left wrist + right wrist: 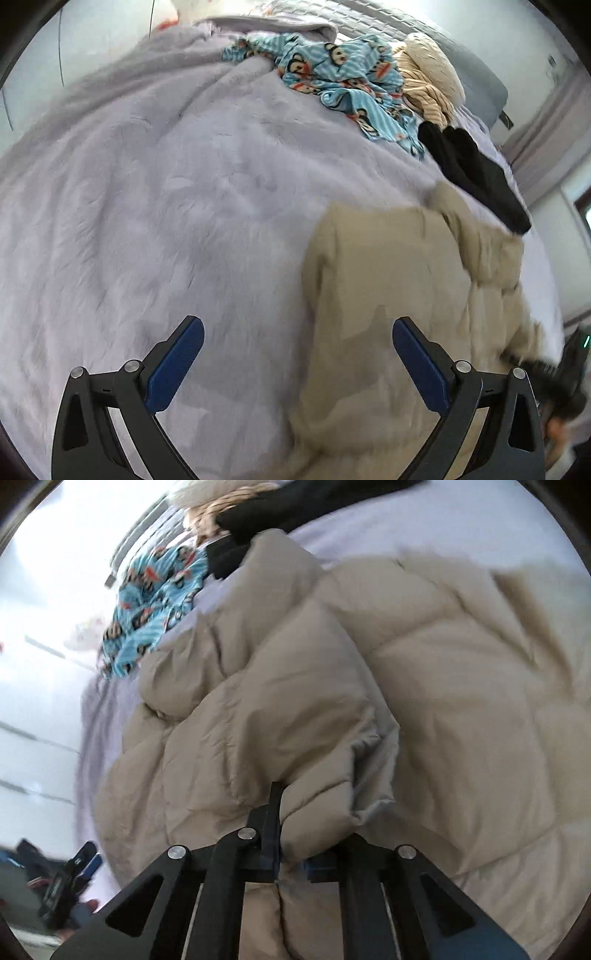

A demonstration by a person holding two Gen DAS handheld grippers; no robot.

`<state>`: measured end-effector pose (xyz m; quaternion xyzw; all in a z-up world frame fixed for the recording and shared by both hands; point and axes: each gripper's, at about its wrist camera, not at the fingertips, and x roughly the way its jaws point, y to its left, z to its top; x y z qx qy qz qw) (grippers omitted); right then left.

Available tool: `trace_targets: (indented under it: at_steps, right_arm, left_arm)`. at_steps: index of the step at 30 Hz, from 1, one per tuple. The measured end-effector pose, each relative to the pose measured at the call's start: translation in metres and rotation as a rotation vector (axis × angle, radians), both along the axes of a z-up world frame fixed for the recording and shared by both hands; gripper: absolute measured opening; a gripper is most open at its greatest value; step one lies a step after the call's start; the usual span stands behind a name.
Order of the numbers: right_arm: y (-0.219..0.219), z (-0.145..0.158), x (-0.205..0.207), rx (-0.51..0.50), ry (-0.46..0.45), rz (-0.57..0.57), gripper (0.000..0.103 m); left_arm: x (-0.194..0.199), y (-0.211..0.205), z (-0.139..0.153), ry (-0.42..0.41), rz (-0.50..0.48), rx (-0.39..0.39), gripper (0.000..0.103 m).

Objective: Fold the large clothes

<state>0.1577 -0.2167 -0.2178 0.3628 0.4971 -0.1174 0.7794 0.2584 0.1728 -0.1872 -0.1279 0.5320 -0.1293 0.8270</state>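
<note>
Right tool (pixel 291 853) is clamped tight on a bunched edge of the beige puffer jacket (pixel 424 686), low in the centre of its view, fabric pinched between the pads. The jacket sprawls across the lavender blanket (pixel 166 177) on the bed, filling the lower right of the left view. Left tool (pixel 297 343) hangs with its blue pads wide apart and nothing between them. Up top: a blue cartoon-print garment (pixel 343 70), a cream striped garment (pixel 428 77) and a black garment (pixel 476 173).
</note>
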Motion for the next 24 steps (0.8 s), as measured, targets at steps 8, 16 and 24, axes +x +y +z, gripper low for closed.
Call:
trace_targets:
  at_steps: [8, 16, 24]
  right_arm:
    - [0.009, 0.010, -0.015, -0.173, 0.051, 0.067, 0.006]
    - [-0.012, 0.007, -0.062, -0.178, 0.083, 0.008, 0.006]
    - [0.015, -0.005, -0.026, -0.142, 0.056, 0.027, 0.006]
  left_arm:
    - [0.031, -0.051, -0.020, 0.062, -0.097, -0.104, 0.023]
    - [-0.002, -0.091, -0.005, -0.105, -0.231, 0.146, 0.019]
    - [0.029, -0.035, -0.024, -0.082, -0.094, 0.313, 0.019]
